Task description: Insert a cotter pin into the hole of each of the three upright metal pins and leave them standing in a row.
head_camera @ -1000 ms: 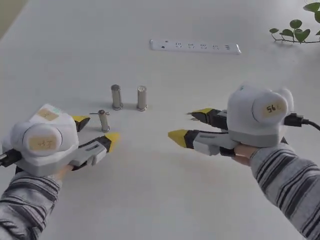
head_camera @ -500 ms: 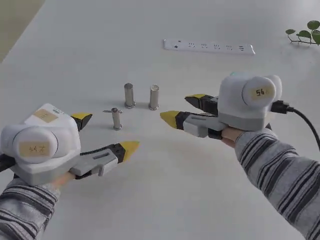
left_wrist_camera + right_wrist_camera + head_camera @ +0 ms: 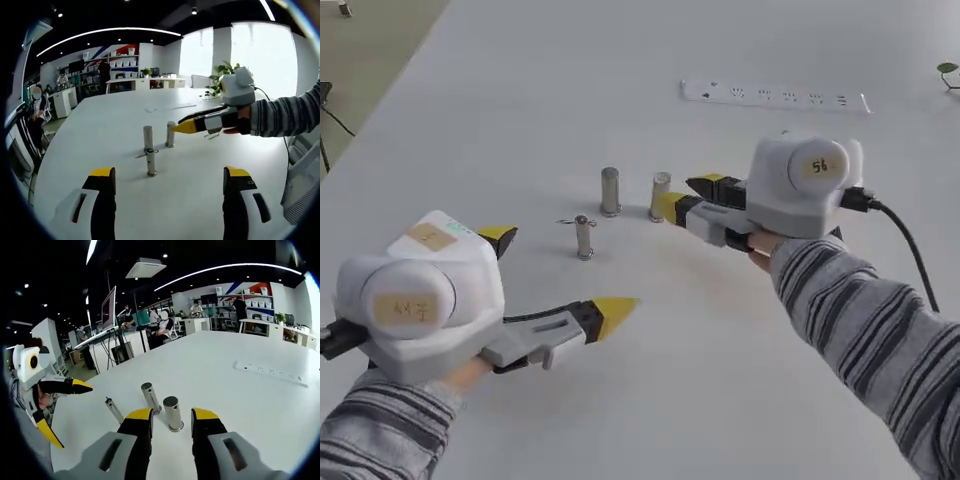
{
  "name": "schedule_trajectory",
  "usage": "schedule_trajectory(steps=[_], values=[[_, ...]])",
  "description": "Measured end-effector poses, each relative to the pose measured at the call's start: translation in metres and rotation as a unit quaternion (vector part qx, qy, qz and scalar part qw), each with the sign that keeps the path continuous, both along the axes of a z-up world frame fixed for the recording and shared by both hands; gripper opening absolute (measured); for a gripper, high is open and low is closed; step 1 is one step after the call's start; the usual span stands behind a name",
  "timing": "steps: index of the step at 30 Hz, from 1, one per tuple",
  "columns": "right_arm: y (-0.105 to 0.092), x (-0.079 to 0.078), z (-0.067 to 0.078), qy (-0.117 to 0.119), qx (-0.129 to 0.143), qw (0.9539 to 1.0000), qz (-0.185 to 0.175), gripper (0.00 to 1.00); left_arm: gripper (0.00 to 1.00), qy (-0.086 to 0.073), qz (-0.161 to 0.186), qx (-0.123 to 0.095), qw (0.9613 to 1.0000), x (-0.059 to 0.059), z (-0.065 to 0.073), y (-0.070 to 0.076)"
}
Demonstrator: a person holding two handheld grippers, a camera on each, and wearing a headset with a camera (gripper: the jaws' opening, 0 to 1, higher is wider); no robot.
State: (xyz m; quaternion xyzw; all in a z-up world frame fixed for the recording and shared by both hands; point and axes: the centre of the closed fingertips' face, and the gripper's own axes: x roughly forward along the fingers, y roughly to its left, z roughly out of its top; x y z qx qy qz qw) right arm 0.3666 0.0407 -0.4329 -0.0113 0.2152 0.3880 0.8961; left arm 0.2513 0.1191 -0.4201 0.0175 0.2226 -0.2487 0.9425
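The rightmost metal pin, far from the edges of the table, is framed by the right gripper, jaws half open and empty, seemingly for gripping. The left gripper is held back, wide open, empty.

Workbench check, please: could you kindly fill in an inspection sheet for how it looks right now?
Surface: white table, bare and clean where visible.
Job's things: near pin carries a cotter pin; middle pin and right pin upright, no cotter pin seen.
Clutter: power strip farther back.
Grippers: left gripper open, holding nothing; right gripper open, jaws either side of the right pin, not closed on it.
Cables: black cable runs from the right gripper.
Surroundings: office desks, plant.
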Motion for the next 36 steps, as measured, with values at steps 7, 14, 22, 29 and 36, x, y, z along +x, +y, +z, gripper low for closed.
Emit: schedule_trajectory(steps=[7,14,22,29,36], values=[[0.008,0.006,-0.01,0.01,-0.004,0.9999,0.002,0.21,0.93,-0.001,0.001,0.001,1.0,-0.001,0.003,-0.002],[0.012,0.01,-0.02,0.025,0.004,0.9997,-0.003,0.15,0.95,0.004,0.007,-0.012,0.9999,-0.005,0.004,-0.002],[0.016,0.011,-0.024,0.025,0.003,0.9997,0.006,0.11,0.95,0.009,0.013,-0.001,0.9999,-0.006,0.0,0.005],[0.016,0.008,-0.022,-0.006,-0.031,0.999,0.032,0.09,0.94,0.018,0.02,-0.002,0.9996,-0.009,-0.005,0.008],[0.017,-0.006,-0.018,-0.024,-0.054,0.9959,0.069,0.08,0.94,0.012,0.013,-0.003,0.9998,-0.01,-0.001,0.004]])
